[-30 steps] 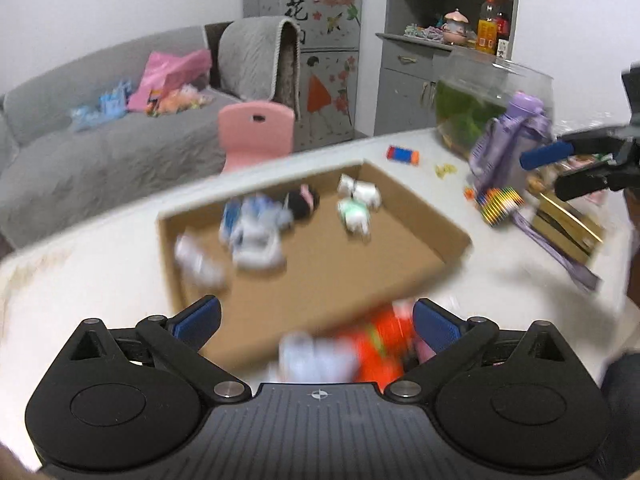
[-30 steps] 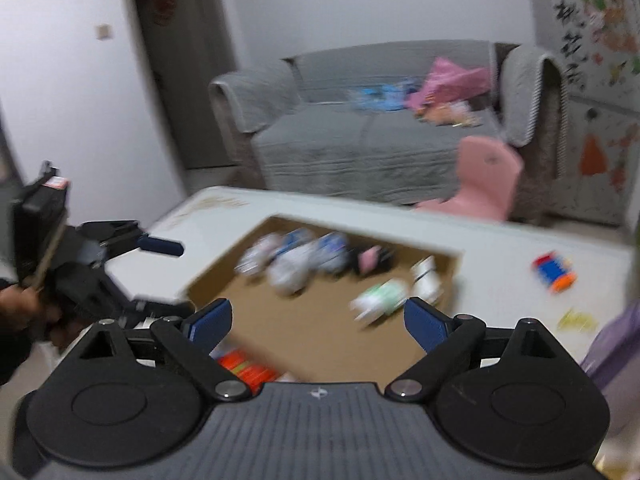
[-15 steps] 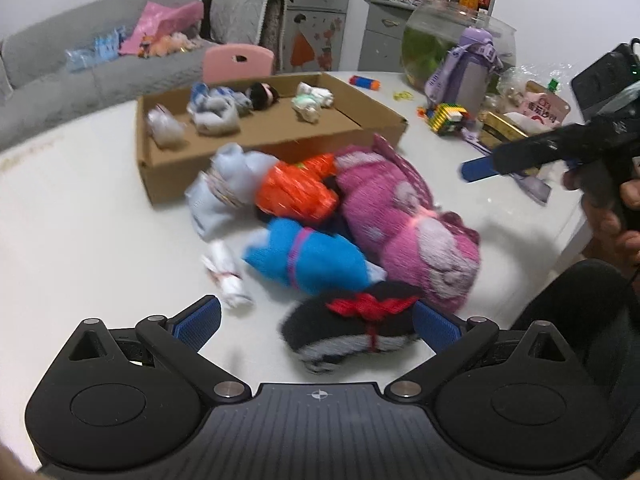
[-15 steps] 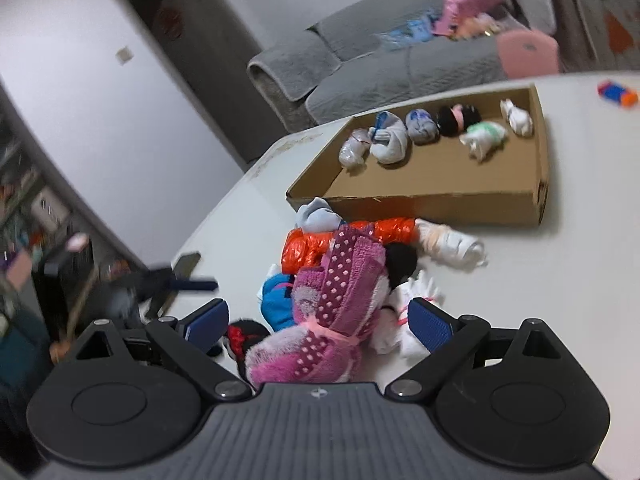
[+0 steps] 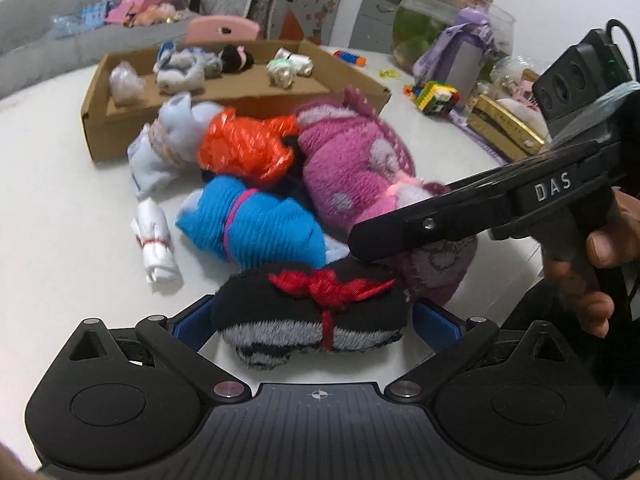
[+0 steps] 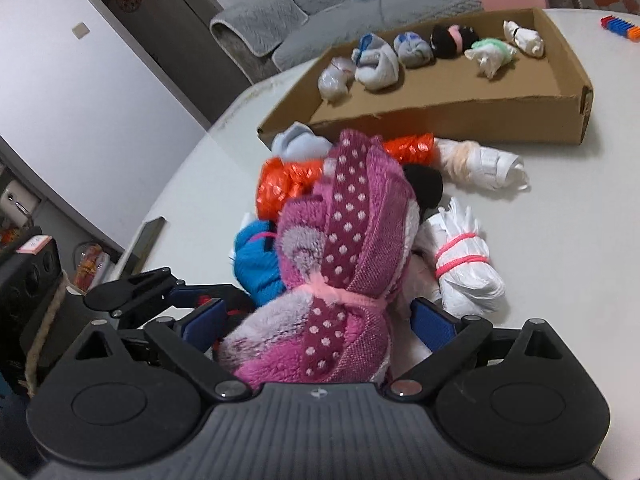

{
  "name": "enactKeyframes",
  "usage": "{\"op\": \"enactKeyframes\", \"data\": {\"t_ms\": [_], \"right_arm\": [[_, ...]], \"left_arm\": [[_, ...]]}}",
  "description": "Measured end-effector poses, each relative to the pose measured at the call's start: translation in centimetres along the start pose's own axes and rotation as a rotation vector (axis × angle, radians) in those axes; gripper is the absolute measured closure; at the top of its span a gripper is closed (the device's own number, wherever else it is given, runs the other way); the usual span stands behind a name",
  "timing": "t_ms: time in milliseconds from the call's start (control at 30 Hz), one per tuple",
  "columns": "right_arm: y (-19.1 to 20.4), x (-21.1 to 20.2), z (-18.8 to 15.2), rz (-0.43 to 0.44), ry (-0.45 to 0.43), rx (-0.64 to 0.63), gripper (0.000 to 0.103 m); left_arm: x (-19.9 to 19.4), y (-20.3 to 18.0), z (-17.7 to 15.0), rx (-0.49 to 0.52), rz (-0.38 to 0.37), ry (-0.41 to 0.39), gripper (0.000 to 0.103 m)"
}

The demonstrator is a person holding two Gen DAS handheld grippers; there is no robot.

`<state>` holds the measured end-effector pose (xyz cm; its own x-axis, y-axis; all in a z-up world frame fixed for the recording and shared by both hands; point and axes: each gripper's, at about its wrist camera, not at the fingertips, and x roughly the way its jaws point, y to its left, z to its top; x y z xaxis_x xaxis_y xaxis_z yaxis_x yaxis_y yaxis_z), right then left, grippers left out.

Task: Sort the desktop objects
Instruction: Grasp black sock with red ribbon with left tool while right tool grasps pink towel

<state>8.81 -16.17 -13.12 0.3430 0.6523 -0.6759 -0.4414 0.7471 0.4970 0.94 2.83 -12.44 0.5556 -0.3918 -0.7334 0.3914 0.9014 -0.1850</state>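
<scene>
Both grippers straddle bundles near the table's front edge for pickup: left gripper [image 5: 314,318] around the black sock roll [image 5: 310,312], right gripper [image 6: 316,320] around the pink fuzzy bundle [image 6: 340,264], jaws wide, just narrowing, neither visibly clamped, the cardboard box [image 6: 460,116] waiting behind.

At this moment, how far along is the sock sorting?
Done: six bundles lie in the cardboard box. In hand: nothing gripped; the left gripper straddles the black bundle, the right gripper the pink fuzzy bundle. Left: those, plus blue, orange and white bundles on the table.
</scene>
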Motion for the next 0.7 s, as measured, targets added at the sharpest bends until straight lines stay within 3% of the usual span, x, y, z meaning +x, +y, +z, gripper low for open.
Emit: {"op": "enactKeyframes", "data": {"t_ms": [67,133,267,500,700], "right_arm": [[-0.2,0.2,0.2,0.031,0.001,0.017,0.030],[-0.5,0.2,0.4,0.035,-0.004,0.025,0.036],[-0.7,-0.1,-0.2,0.052,-0.016,0.019,0.040],[-0.3,-3.2,-0.9,0.102,-0.049,-0.001,0.041],[-0.7,-7.0,-0.3,0.135,-0.107,0.006,0.041]], "left_arm": [[0.1,-0.2,-0.1,0.019,0.015,-0.003,0.002],[-0.1,-0.3,-0.2,0.020,0.017,-0.017,0.009],[-0.5,-0.2,-0.1,0.009,0.021,-0.026,0.019],[-2.0,-0.7,-0.1,0.034,0.068,-0.035,0.021],[-6.5,0.8,1.1,0.020,0.106,-0.099,0.021]]}}
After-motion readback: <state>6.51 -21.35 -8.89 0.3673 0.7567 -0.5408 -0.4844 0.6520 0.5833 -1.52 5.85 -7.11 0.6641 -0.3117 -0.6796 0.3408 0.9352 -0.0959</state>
